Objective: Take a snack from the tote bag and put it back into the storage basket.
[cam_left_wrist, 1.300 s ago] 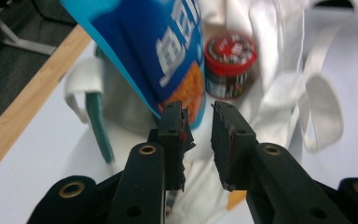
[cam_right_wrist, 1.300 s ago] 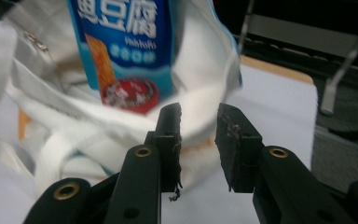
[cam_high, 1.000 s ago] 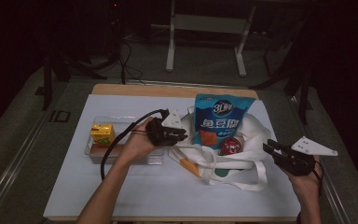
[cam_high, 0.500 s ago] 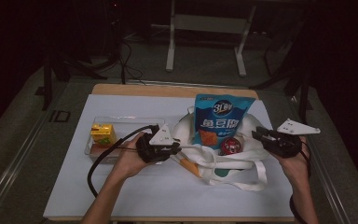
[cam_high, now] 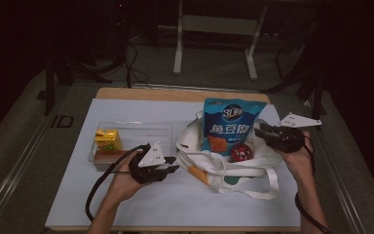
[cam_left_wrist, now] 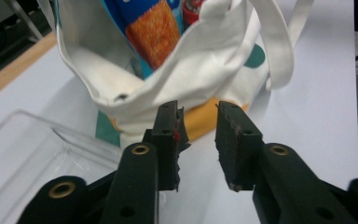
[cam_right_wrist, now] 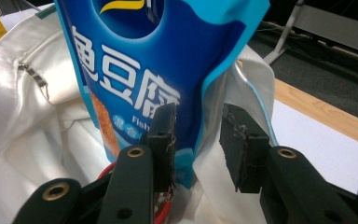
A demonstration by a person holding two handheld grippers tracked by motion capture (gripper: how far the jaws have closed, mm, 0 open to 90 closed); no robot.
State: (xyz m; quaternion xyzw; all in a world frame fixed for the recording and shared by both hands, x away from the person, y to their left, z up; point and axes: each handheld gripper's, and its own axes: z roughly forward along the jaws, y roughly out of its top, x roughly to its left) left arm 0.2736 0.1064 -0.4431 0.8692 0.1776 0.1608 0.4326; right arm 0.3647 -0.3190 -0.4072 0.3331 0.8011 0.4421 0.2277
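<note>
Snack pouch [cam_high: 231, 126], blue with white characters, stands upright inside the white tote bag [cam_high: 224, 165] at the middle of the desk [cam_high: 141, 204], its long axis running from 6 up to 12 o'clock in the high view and its top rising well clear of the bag's mouth. A red-lidded can [cam_high: 240, 152] sits low in the bag at the pouch's 5 o'clock.

The right gripper [cam_high: 265, 132] is the nearer one: it hangs at the pouch's 3 o'clock, just beside the bag's rim. In the right gripper view its jaws stand partly apart with nothing between them, and the pouch's lower right edge [cam_right_wrist: 205, 102] lies straight ahead at 12 o'clock, almost in line with the gap. I judge a short push forward would bring that edge, or the bag's cloth beside it, between the jaws.

The left gripper [cam_high: 171, 163] rests at the bag's 9 o'clock, low on the desk, jaws likewise parted and empty, facing the bag's near wall [cam_left_wrist: 200, 79]. Behind it, at 10 o'clock, a clear tray [cam_high: 141, 130] holds a yellow carton [cam_high: 108, 140].
</note>
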